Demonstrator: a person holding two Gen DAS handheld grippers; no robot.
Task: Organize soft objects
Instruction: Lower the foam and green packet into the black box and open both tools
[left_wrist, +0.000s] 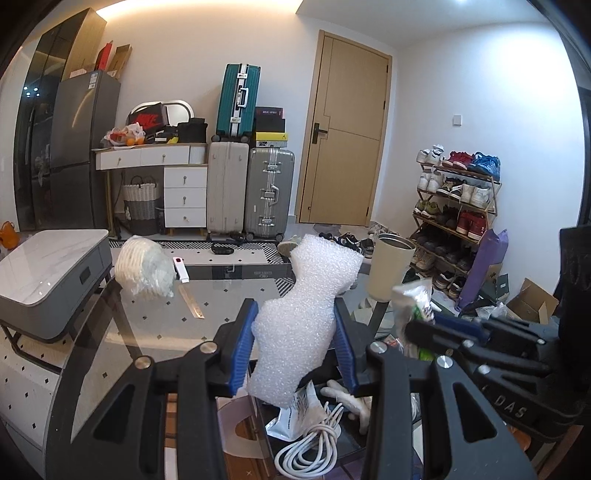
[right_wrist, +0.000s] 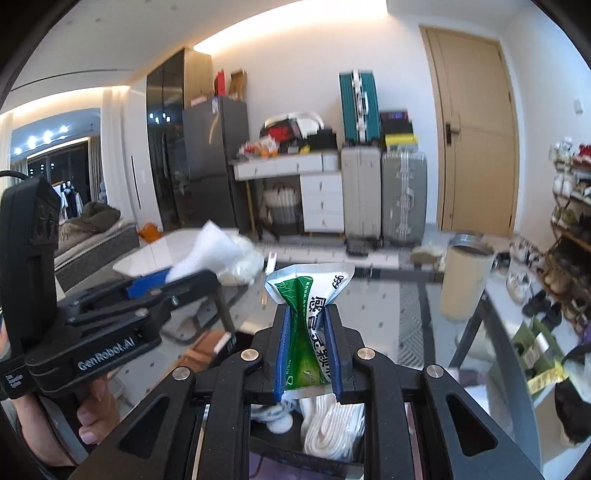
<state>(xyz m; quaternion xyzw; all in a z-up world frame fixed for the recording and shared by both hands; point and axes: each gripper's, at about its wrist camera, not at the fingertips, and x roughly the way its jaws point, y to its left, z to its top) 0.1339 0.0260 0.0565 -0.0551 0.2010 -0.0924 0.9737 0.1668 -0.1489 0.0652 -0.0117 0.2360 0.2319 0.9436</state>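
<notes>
My left gripper (left_wrist: 295, 343) is shut on a white foam sheet (left_wrist: 306, 314) and holds it up above the glass table (left_wrist: 155, 325). It also shows at the left of the right wrist view (right_wrist: 173, 284) with the foam sheet (right_wrist: 210, 251). My right gripper (right_wrist: 308, 350) is shut on a green and white sachet (right_wrist: 306, 317), squeezed between the blue pads. The right gripper appears in the left wrist view (left_wrist: 443, 328) holding the sachet (left_wrist: 413, 299). Below both grippers, white cables (left_wrist: 314, 439) and white cloth (right_wrist: 332, 424) lie in a dark bin.
A beige cup (left_wrist: 389, 266) (right_wrist: 465, 280) stands on the table at the right. A white mesh bundle (left_wrist: 144, 266) and a small white device (left_wrist: 181, 269) lie at the far left of the table. Suitcases (left_wrist: 251, 192), a drawer unit and a shoe rack (left_wrist: 454, 206) stand behind.
</notes>
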